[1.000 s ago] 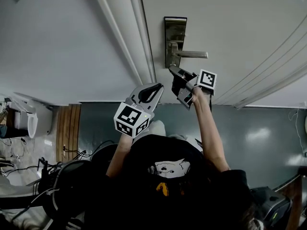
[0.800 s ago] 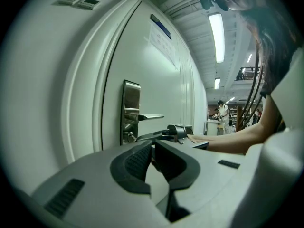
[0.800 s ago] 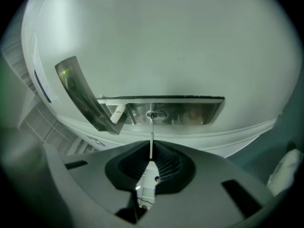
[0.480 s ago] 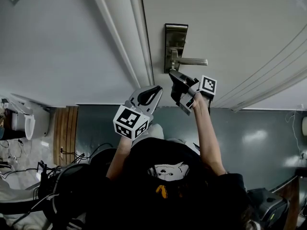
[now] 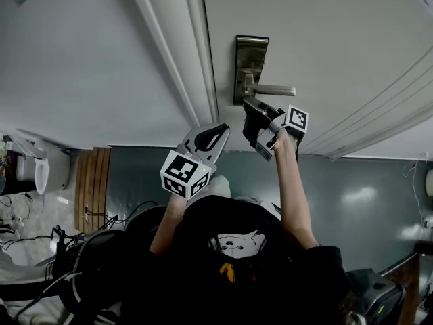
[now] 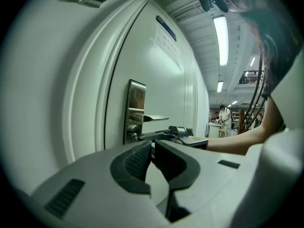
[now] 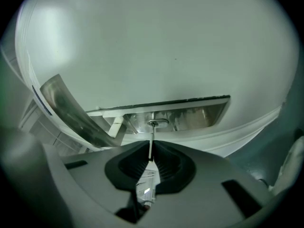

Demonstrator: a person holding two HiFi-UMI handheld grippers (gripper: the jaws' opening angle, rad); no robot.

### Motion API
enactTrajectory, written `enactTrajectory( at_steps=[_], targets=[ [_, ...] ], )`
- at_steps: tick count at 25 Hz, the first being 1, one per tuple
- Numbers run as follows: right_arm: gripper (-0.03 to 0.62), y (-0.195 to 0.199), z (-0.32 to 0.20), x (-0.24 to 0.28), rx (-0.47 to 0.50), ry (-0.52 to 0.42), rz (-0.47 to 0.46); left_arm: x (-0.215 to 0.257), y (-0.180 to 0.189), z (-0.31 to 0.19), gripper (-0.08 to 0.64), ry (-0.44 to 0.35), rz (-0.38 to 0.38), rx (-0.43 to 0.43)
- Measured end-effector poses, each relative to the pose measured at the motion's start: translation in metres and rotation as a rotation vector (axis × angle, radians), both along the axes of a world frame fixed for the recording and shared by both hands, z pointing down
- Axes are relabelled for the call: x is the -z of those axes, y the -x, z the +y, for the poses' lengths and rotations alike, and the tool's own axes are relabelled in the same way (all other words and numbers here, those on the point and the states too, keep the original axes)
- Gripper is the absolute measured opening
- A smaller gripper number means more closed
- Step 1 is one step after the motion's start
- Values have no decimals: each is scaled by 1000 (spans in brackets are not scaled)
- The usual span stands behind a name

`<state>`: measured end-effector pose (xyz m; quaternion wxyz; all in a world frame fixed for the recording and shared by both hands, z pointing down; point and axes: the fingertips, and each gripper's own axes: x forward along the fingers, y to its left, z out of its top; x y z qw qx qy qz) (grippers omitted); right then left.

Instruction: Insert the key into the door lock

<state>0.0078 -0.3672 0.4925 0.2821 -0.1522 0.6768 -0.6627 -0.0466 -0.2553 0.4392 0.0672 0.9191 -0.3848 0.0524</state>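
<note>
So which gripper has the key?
The right gripper, up at the door lock, pinches the key; the left gripper is shut on nothing.

The door [image 5: 338,39] before me is plain off-white, its lock plate [image 5: 251,53] brushed silver, and the key [image 7: 151,146] silver too. My left hand-held gripper [image 5: 220,128] and right hand-held gripper [image 5: 249,105] are light grey, with black ribbed pads [image 6: 137,163] and black-and-white square markers. The floor [image 5: 365,188] is dull blue-grey
</note>
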Motion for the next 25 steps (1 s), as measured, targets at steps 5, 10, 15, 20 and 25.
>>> enactTrajectory(
  at_steps=[5,10,15,20,25],
  targets=[
    [29,1,-7,0,-25,-3,-43,-2,2,-1,28,8,-8,9],
    [31,0,-8,1,-40,-14,-49,2,2,-1,28,6,-7,11],
    [31,-1,-9,4,-68,-64,20,0,1,-2,28,15,-17,8],
    [58,-4,0,9,-90,-94,81,4,-1,1,28,24,-21,6],
    [61,-10,19,12,-93,-114,173,9,-6,9,28,32,-22,2]
  ],
)
